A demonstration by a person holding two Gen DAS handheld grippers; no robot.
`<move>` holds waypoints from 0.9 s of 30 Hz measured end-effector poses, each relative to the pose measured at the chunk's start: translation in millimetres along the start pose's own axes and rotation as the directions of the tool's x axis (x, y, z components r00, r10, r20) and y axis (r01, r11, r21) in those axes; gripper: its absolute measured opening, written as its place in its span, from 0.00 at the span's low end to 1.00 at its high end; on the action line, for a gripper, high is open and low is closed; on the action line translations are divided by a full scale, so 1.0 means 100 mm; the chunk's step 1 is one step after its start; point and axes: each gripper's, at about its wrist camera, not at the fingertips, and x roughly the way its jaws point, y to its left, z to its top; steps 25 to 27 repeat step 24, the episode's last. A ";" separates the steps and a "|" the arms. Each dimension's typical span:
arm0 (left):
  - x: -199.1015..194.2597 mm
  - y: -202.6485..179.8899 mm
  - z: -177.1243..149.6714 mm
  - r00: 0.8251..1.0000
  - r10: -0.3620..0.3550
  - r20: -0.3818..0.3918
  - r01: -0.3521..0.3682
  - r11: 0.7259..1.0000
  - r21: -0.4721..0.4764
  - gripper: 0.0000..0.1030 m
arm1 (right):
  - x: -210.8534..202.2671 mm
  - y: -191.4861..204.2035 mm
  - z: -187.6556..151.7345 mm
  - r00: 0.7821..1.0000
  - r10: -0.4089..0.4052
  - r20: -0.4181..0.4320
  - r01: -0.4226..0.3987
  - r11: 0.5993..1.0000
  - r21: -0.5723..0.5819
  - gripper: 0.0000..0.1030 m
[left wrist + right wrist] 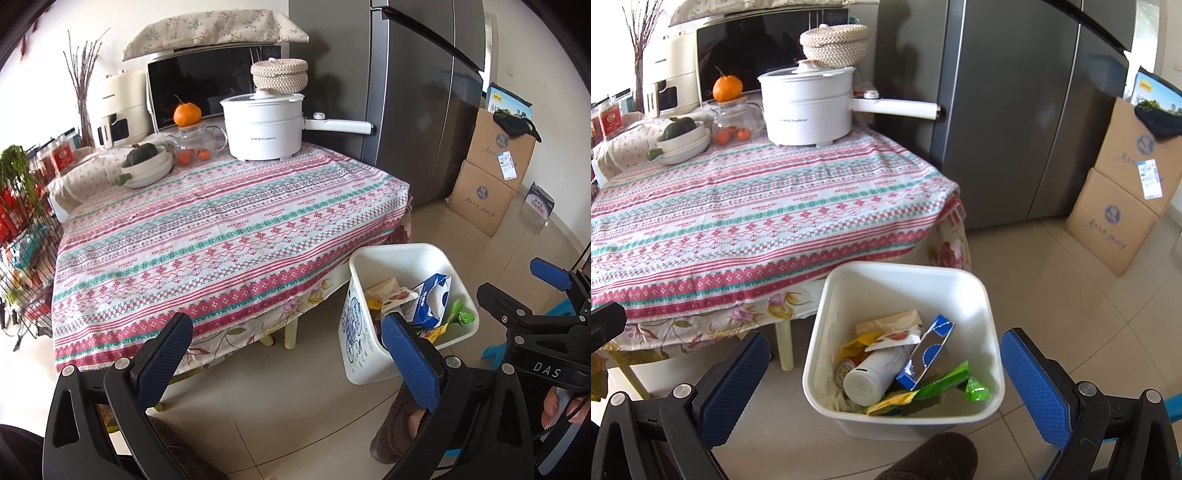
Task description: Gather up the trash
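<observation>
A white trash bin (979, 317) (373, 254) stands on the tiled floor beside the table. Inside lie a white bottle (875, 373), a blue carton (929, 350) (432, 299), green wrappers (953, 382) and other packets. My right gripper (884, 373) hangs open above the bin, nothing between its blue pads. My left gripper (284, 343) is open too, over the table's near edge and the floor, with the bin just past its right finger (410, 354). The right gripper (554, 295) shows at the far right of the left wrist view.
The table (221, 236) carries a patterned cloth, a white electric pot (266, 125), bowls with a squash (147, 162), a glass teapot and a microwave (207, 88). A grey fridge (1015, 110) and stacked cardboard boxes (1123, 192) stand behind. A wire rack (26, 258) is left. A slippered foot (934, 461) is near the bin.
</observation>
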 end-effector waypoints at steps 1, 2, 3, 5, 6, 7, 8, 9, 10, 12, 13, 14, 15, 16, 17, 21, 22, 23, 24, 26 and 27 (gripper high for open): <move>0.00 0.00 0.00 1.000 0.000 0.000 0.000 1.000 0.000 1.00 | 0.00 0.00 0.00 1.000 0.000 0.000 0.000 1.000 0.000 0.99; 0.00 0.00 0.00 1.000 -0.001 0.000 0.001 1.000 0.000 1.00 | 0.00 0.00 0.00 1.000 -0.001 0.000 0.001 1.000 0.000 0.99; 0.00 0.00 0.00 1.000 0.000 0.000 0.000 1.000 0.001 1.00 | 0.00 0.00 0.00 1.000 -0.001 0.000 0.001 1.000 0.001 0.99; 0.00 0.00 0.00 1.000 0.000 0.000 0.000 1.000 0.001 1.00 | 0.00 0.00 0.00 1.000 0.000 0.000 0.000 1.000 0.005 0.99; -0.01 0.00 0.01 1.000 -0.002 0.000 0.002 1.000 0.001 1.00 | -0.01 0.00 0.00 1.000 0.000 0.000 0.000 1.000 0.006 0.99; -0.01 -0.01 0.01 1.000 -0.002 0.000 0.002 1.000 0.001 1.00 | -0.01 0.00 0.00 1.000 0.000 0.000 0.000 1.000 0.007 0.99; -0.01 -0.01 0.01 1.000 -0.002 0.000 0.002 1.000 0.002 1.00 | -0.01 0.00 0.00 1.000 0.000 -0.001 0.000 1.000 0.007 0.99; -0.01 -0.01 0.01 1.000 -0.002 0.000 0.002 1.000 0.002 1.00 | -0.01 0.00 0.00 1.000 -0.001 -0.002 0.001 1.000 0.007 0.99; -0.01 0.00 0.01 1.000 -0.001 0.000 0.001 1.000 0.002 1.00 | -0.01 0.00 0.00 1.000 -0.001 -0.003 0.001 1.000 0.007 0.99; -0.01 0.00 0.01 1.000 -0.002 0.000 0.002 1.000 0.002 1.00 | -0.01 0.00 0.00 1.000 -0.001 -0.003 0.001 1.000 0.007 0.99; -0.01 0.00 0.01 1.000 -0.001 0.000 0.001 1.000 0.003 1.00 | -0.01 0.00 0.00 1.000 -0.002 -0.002 0.002 1.000 0.007 0.99; -0.01 0.00 0.01 1.000 0.000 0.000 0.000 1.000 0.003 1.00 | -0.01 0.00 0.00 1.000 -0.001 -0.002 0.001 1.000 0.008 0.99; -0.01 -0.01 0.01 1.000 -0.002 -0.001 0.002 1.000 0.002 1.00 | 0.00 0.00 0.00 1.000 0.000 -0.003 0.000 1.000 0.007 0.99; -0.01 -0.01 0.01 1.000 -0.004 -0.002 0.004 1.000 0.002 1.00 | 0.00 0.00 0.00 1.000 0.000 -0.003 0.000 1.000 0.007 0.99; -0.01 -0.01 0.01 1.000 -0.005 -0.003 0.005 1.000 0.002 1.00 | 0.00 0.00 0.00 1.000 0.000 -0.004 0.000 1.000 0.006 0.99; 0.01 -0.01 0.00 1.000 -0.002 -0.023 0.002 1.000 -0.003 1.00 | -0.01 0.00 0.00 1.000 -0.002 -0.004 0.002 1.000 0.006 0.99; 0.01 0.00 0.00 1.000 -0.006 -0.029 0.006 1.000 -0.013 1.00 | -0.01 0.00 0.00 1.000 -0.002 -0.004 0.002 1.000 0.007 0.99; 0.01 0.02 0.01 0.999 -0.017 -0.036 0.016 0.999 -0.031 1.00 | -0.01 0.00 0.00 1.000 -0.001 -0.004 0.001 1.000 0.007 0.99; 0.01 0.05 0.01 0.999 -0.030 -0.040 0.028 0.998 -0.052 1.00 | -0.01 0.00 0.00 1.000 0.000 -0.004 0.001 1.000 0.007 0.99; 0.01 0.05 0.01 0.999 -0.030 -0.040 0.028 0.998 -0.052 1.00 | -0.01 0.00 0.00 1.000 0.000 -0.004 0.001 1.000 0.007 0.99; 0.01 0.05 0.01 0.999 -0.030 -0.040 0.028 0.998 -0.052 1.00 | -0.01 0.00 0.00 1.000 0.000 -0.004 0.001 1.000 0.007 0.99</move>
